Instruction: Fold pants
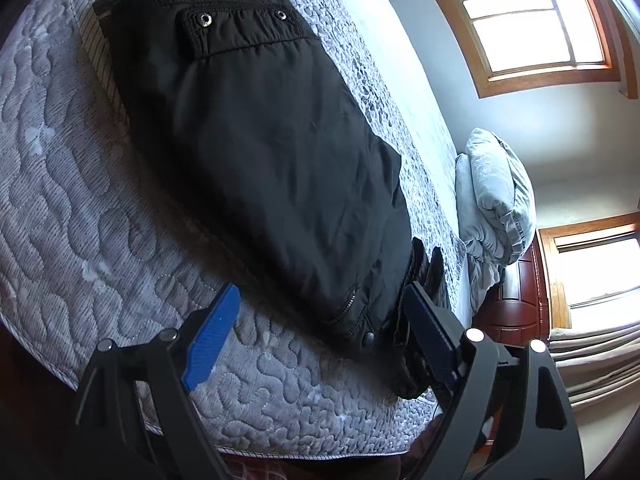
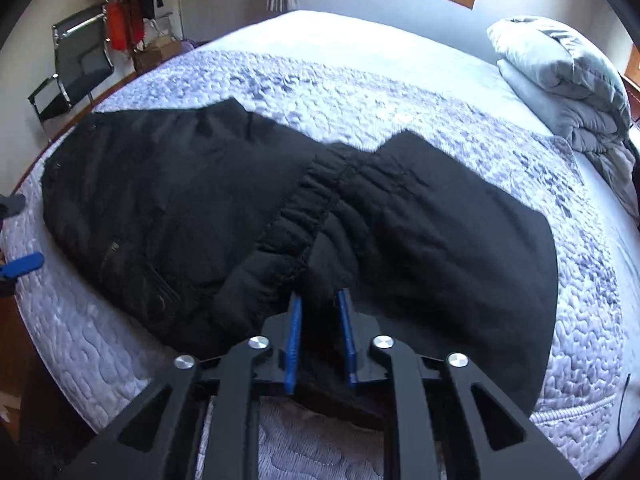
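Black padded pants (image 2: pixel 280 208) lie on the quilted mattress (image 2: pixel 360 92), one part folded over another, the gathered waistband running toward me. In the right wrist view my right gripper (image 2: pixel 320 300) has its blue pads close together around a fold of the pants fabric at the near edge. In the left wrist view the pants (image 1: pixel 260 140) stretch away with a snapped pocket flap at the far end. My left gripper (image 1: pixel 320 296) is open wide, one pad over bare mattress, the other beside the pants' near end, holding nothing. Its blue pad (image 2: pixel 24 264) shows at the left edge of the right wrist view.
A folded grey duvet and pillow (image 2: pixel 560 68) sit at the bed's head. A black chair (image 2: pixel 76 64) and hanging clothes (image 2: pixel 128 8) stand beyond the far left side. Windows (image 1: pixel 520 20) and a wooden headboard (image 1: pixel 516 300) are near the bed. The mattress edge (image 1: pixel 280 440) is just below my left gripper.
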The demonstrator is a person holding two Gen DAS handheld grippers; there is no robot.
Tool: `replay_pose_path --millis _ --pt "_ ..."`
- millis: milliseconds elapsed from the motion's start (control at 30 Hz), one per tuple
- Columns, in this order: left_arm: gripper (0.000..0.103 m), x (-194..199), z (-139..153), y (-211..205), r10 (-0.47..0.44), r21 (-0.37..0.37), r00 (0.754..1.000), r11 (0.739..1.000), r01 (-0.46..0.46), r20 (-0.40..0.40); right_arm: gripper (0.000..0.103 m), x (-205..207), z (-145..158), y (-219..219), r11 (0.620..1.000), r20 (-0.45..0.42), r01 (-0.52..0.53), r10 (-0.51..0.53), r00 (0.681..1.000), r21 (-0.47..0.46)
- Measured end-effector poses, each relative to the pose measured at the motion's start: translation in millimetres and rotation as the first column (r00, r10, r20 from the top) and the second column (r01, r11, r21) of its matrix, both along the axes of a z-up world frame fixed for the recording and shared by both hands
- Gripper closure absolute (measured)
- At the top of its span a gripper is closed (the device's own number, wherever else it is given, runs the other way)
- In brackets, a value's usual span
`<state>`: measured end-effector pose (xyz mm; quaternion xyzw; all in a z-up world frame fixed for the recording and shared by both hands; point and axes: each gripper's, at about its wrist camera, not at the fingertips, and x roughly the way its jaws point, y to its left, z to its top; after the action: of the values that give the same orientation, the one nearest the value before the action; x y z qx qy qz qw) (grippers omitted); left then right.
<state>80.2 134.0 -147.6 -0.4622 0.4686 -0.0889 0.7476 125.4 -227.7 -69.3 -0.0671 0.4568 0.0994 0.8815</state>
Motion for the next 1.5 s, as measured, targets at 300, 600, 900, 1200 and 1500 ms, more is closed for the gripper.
replay_pose_path --millis 300,600,900,1200,1500 --pt "0.019 4 -9 -5 -0.006 -0.009 1.0 1.0 0.005 -0.024 0.09 -17 -12 26 0.988 -0.04 -0.156 0.156 0.987 0.008" --pt "0.017 8 -8 -2 0.02 0.025 0.999 0.999 -0.019 -0.042 0.073 -24 -14 12 0.982 -0.077 -0.167 0.174 0.982 0.093" --pt "0.016 0 -8 48 0.165 -0.011 0.986 0.986 -0.165 -0.018 0.06 -38 28 -63 0.965 -0.045 0.001 0.011 0.999 0.264" --pt "0.016 -7 -49 111 0.367 -0.311 0.929 0.879 -0.361 -0.042 0.059 -36 33 -143 0.919 -0.059 0.229 -0.222 0.973 0.321" --pt "0.016 12 -61 112 0.388 -0.327 0.921 0.866 -0.378 -0.038 0.059 -33 21 -130 0.939 -0.067 0.215 -0.205 0.976 0.267"
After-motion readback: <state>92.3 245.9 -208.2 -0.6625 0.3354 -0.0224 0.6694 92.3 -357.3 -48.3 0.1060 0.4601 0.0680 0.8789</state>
